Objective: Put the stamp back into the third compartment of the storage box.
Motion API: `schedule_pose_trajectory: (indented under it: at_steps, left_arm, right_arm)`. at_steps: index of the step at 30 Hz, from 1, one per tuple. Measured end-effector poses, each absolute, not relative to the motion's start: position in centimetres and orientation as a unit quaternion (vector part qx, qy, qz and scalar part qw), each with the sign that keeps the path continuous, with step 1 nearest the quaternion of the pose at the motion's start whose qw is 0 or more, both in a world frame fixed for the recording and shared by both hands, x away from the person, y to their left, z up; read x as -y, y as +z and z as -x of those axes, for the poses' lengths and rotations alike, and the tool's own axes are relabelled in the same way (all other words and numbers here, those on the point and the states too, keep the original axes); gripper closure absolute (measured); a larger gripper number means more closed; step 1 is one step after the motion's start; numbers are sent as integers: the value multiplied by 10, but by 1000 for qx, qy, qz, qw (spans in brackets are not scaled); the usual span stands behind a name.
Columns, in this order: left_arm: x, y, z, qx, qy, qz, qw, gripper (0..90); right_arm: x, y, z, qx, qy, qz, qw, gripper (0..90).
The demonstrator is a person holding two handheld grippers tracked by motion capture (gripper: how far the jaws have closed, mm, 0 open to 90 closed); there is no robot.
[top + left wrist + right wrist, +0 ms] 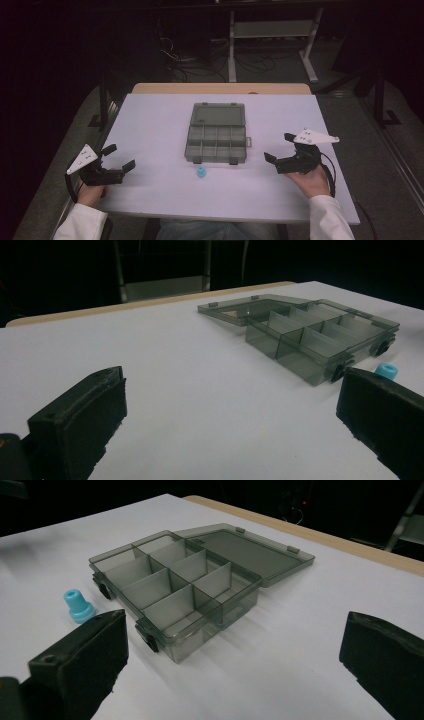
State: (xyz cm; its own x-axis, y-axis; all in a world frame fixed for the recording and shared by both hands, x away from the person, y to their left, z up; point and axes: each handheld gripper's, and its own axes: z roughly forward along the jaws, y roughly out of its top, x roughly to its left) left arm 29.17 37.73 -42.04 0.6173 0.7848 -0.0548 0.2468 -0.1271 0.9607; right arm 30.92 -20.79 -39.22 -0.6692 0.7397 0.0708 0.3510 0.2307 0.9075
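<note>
A grey see-through box (216, 141) lies open mid-desk (150, 125), its compartments bare. A small blue cap (201, 173) stands just before it. Left tongs (120, 157) and right tongs (280, 146) gape wide, holding nothing.

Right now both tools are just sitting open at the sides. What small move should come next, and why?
Probably the left gripper should ease toward the blue piece. Its jaws are open and empty, the piece stands loose on the table in front of the open compartment box.
</note>
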Motion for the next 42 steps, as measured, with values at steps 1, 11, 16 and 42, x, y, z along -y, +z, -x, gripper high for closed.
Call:
schedule_pose_trajectory:
  at_steps: [1, 11, 16, 42]
  left_arm:
    - [-377, -420, -292, -364, 243, -710, 552, 0]
    - [-377, -420, -292, -361, 245, -715, 547, 0]
    - [-377, -420, -292, -360, 245, -715, 547, 0]
    - [-376, -420, -291, -362, 243, -713, 549, 0]
  right_arm:
    - [205, -391, -310, -763, 506, -356, 188, 0]
    - [194, -388, -313, -778, 502, -338, 169, 0]
    - [187, -386, -314, -781, 502, -330, 170, 0]
    - [165, -384, -322, -800, 496, -312, 129, 0]
